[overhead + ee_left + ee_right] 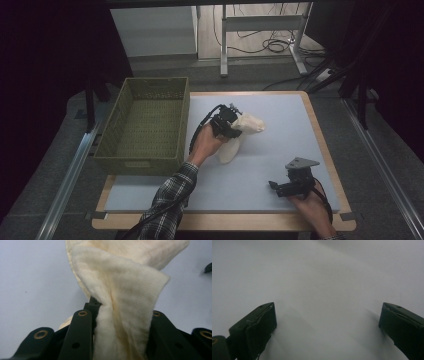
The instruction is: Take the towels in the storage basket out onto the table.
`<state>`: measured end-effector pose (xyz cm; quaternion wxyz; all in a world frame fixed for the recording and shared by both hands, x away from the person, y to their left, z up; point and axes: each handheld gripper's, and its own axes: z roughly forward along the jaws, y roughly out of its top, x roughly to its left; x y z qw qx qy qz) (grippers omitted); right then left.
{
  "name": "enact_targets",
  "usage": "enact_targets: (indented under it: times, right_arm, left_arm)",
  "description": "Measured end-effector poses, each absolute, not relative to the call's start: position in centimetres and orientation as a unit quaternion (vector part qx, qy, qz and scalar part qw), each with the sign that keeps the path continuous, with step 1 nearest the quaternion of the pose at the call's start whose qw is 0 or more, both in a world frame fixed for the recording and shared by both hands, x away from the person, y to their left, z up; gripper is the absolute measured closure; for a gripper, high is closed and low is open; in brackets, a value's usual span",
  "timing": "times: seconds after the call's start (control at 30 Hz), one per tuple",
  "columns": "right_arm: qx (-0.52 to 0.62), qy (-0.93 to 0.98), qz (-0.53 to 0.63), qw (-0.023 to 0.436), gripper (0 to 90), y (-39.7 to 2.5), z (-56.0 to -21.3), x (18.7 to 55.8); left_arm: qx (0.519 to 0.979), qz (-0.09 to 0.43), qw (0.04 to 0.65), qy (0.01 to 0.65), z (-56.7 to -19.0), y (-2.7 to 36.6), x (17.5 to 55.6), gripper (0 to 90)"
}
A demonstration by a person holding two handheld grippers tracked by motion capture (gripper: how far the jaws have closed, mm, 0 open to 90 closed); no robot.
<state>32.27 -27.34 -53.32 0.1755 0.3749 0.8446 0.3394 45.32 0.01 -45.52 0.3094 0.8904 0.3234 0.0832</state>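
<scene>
Left gripper (231, 121) clamps the cream cloth (241, 131) mid-lift, right gripper (286, 188) idles wide apart, and next surely comes a swing leftward over the green basket (116, 125).

The high view looks forward and down from the near side, taking in the whole bench (280, 150) and floor beyond. The left gripper view sits close behind its jaws, pressed up to the cloth (120, 302). The right gripper view looks low across bare bench (324, 277). All three share the bench top.
</scene>
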Motion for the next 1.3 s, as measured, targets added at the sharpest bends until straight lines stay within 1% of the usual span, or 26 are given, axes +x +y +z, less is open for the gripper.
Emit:
enact_targets:
  times: [0.3, 0.43, 0.57, 0.67, 0.73, 0.83, 1.0, 1.3]
  right_arm:
    - [0.375, 0.845, 0.338, 0.175, 1.4, -27.3, -53.3, 32.3]
    - [0.375, 0.845, 0.338, 0.176, 1.4, -27.4, -53.3, 32.3]
    - [0.376, 0.845, 0.338, 0.175, 1.4, -27.3, -53.3, 32.3]
    - [0.376, 0.845, 0.338, 0.175, 1.4, -27.3, -53.3, 32.3]
    - [0.376, 0.845, 0.338, 0.175, 1.3, -27.3, -53.3, 32.3]
    - [0.376, 0.845, 0.338, 0.175, 1.3, -27.3, -53.3, 32.3]
    - [0.376, 0.845, 0.338, 0.175, 1.3, -27.3, -53.3, 32.3]
    - [0.376, 0.845, 0.338, 0.175, 1.3, -27.3, -53.3, 32.3]
  left_arm:
    - [0.886, 0.091, 0.314, 0.329, -48.5, -0.9, 45.1, 68.6]
    - [0.885, 0.087, 0.312, 0.334, -49.8, -1.3, 45.2, 66.5]
    - [0.88, 0.077, 0.32, 0.341, -51.0, -1.6, 45.3, 57.6]
    - [0.875, 0.068, 0.337, 0.342, -51.0, -1.5, 45.3, 46.8]
    - [0.877, 0.069, 0.336, 0.336, -50.6, -1.4, 45.2, 37.8]
    - [0.874, 0.071, 0.347, 0.333, -49.8, -1.1, 44.8, 28.8]
    - [0.868, 0.073, 0.361, 0.332, -48.7, -0.5, 43.9, 22.1]
    - [0.858, 0.069, 0.378, 0.341, -47.9, 1.3, 41.7, 20.6]
